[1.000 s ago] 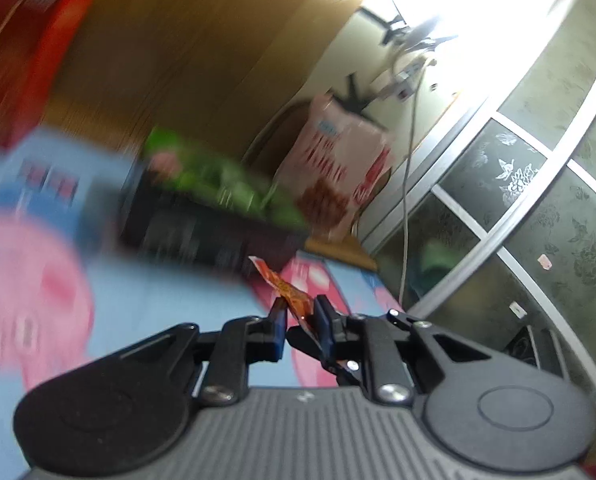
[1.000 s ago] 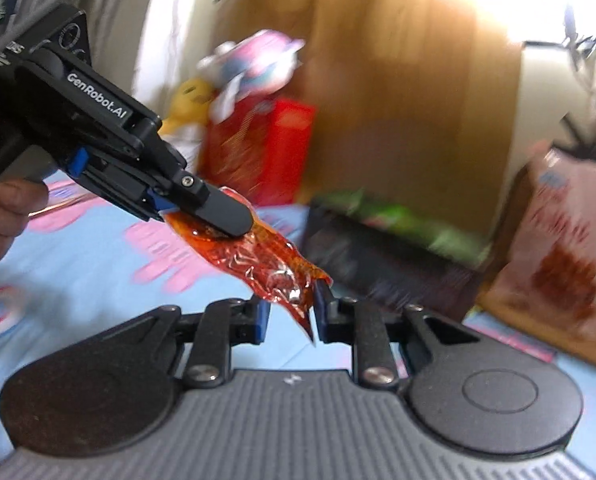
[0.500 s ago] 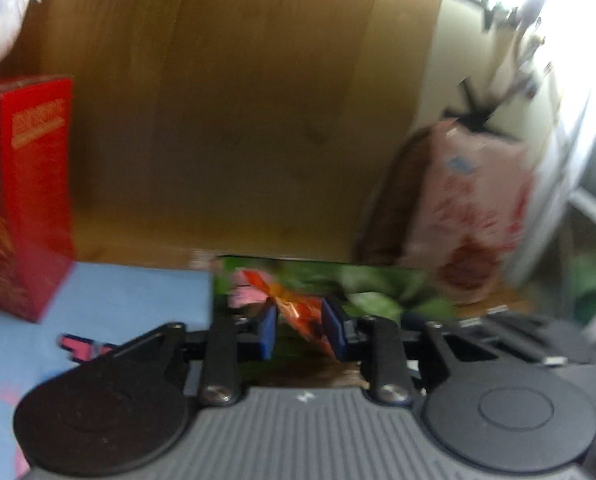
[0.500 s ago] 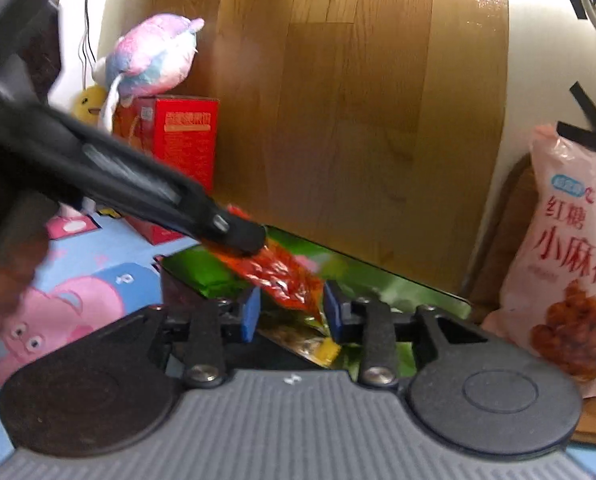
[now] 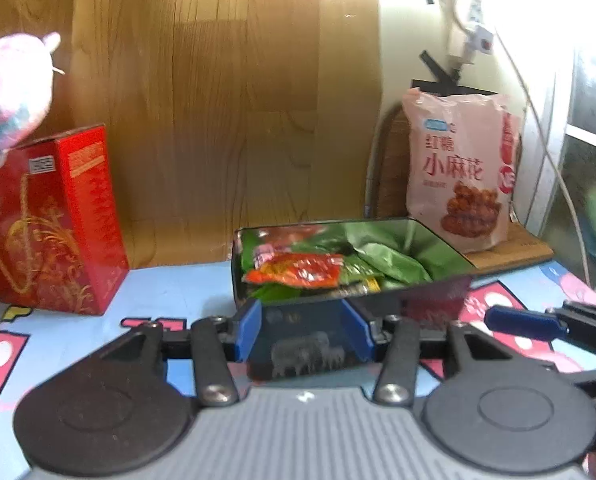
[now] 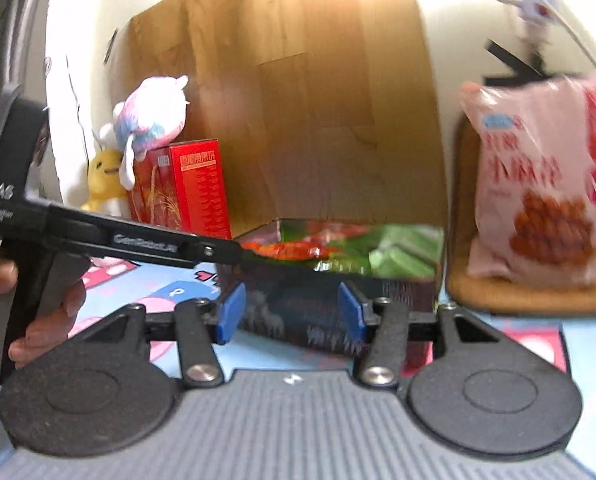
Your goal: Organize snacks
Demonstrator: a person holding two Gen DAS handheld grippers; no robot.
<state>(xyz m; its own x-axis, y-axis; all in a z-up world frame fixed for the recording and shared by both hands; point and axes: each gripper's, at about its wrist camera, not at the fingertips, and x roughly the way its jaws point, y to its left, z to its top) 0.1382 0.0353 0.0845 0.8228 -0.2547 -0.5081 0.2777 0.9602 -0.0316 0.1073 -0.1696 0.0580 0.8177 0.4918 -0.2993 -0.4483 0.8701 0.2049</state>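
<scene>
A black tin box stands on the blue cartoon mat, filled with green snack packets. A red-orange packet lies loose on top of them at the box's left end. My left gripper hangs just in front of the box's near wall; its jaws are opening with nothing between them. In the right wrist view the left gripper reaches in from the left, its tip at the box's rim beside the red-orange packet. My right gripper is also before the box, jaws opening and empty.
A tall red carton with a pastel plush toy on it stands left of the box. A pink snack bag leans at the back right on a wooden board. A wood-grain panel backs the mat. A hand holds the left gripper.
Both grippers were shut on the red-orange packet and carried it over the box. Both have opened since then, and the packet has dropped onto the green packets.
</scene>
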